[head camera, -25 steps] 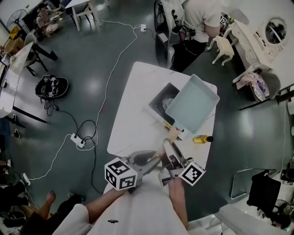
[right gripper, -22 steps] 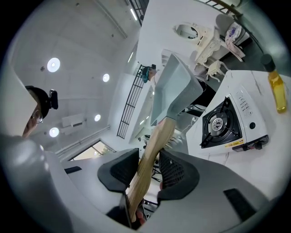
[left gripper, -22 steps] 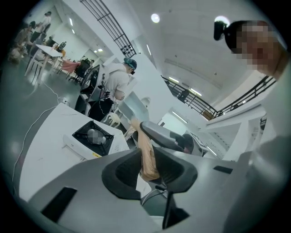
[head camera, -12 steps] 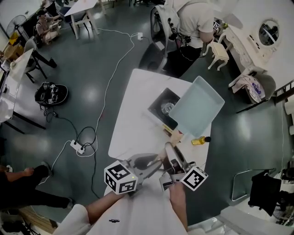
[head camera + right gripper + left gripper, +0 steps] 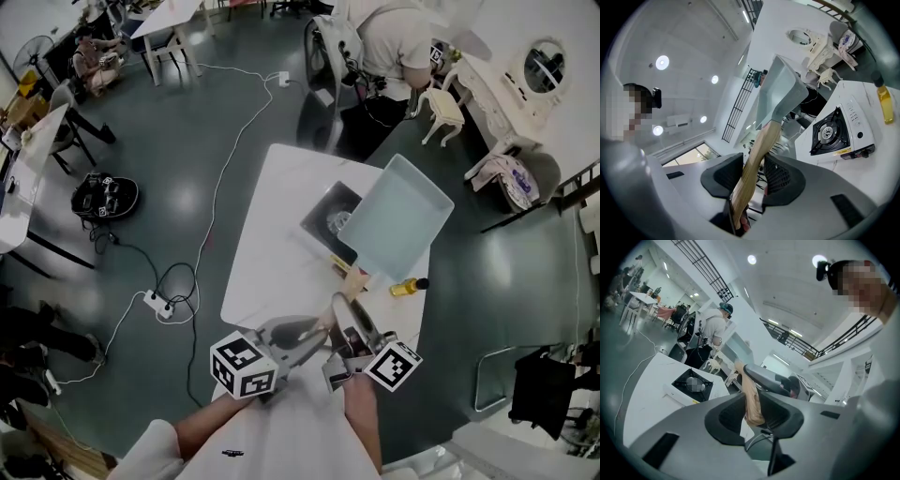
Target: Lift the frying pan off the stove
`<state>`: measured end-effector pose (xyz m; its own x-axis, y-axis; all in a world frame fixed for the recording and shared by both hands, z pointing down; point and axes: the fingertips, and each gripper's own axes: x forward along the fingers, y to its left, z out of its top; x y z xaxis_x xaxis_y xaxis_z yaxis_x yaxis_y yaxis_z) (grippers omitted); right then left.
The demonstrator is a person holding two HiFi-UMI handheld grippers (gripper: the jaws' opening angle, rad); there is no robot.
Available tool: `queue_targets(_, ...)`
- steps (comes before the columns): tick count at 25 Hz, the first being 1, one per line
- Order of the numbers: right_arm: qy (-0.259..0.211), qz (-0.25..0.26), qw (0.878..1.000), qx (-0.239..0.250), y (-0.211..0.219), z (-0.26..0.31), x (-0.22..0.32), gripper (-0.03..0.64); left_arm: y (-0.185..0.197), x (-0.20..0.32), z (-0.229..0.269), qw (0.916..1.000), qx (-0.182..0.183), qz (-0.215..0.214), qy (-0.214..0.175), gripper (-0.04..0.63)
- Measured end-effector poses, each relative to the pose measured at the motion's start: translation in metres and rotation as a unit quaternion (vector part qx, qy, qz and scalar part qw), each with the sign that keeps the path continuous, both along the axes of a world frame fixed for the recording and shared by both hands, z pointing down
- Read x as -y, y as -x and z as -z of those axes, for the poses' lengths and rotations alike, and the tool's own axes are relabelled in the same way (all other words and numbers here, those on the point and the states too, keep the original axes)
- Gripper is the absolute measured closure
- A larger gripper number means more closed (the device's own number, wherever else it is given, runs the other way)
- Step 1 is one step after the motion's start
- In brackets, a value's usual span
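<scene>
1. Grey floor spreads all around a white table [image 5: 272, 244]. Cords lie on the floor, and another person [image 5: 398, 37] sits past the far end.
2. On the table sits a small gas stove [image 5: 325, 214]. Its burner is bare, with nothing on top of it.
3. The frying pan [image 5: 396, 217] is square and pale blue-grey. It is up in the air, above the right side of the stove, and it does not touch the stove. In the right gripper view it looks tipped up on its side.
4. Its wooden handle [image 5: 757, 159] points back toward the person who holds the grippers.
5. The right gripper [image 5: 752, 177] has its jaws pressed tight on the handle, one pad on each side.
6. The left gripper [image 5: 754, 417] has the near end of the handle between its jaws. The pads sit right against the wood, so it looks like it is squeezing too.
7. A yellow bottle [image 5: 408, 285] lies on the table near the right edge, just beside the spot under the handle.
8. The lifting step looks done, and the pan is now being held up.
9. The next move calls for a firm, steady hold. The wide pan hangs far out from both grips and could tip or swing.
10. If the pan goes down somewhere, it should miss the bottle and the stove.
</scene>
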<state>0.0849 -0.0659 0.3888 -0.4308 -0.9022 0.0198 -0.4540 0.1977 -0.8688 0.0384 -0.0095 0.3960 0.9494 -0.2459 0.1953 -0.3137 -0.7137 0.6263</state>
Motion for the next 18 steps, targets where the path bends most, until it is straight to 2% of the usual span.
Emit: queue_targets(18, 0.012, 0.004, 1.000, 0.000, 0.0056, -0.0048, 0.0066, 0.485, 0.0049, 0.0059, -0.0028, 1.0000, -0.001, 0.002, 0.006, 0.502)
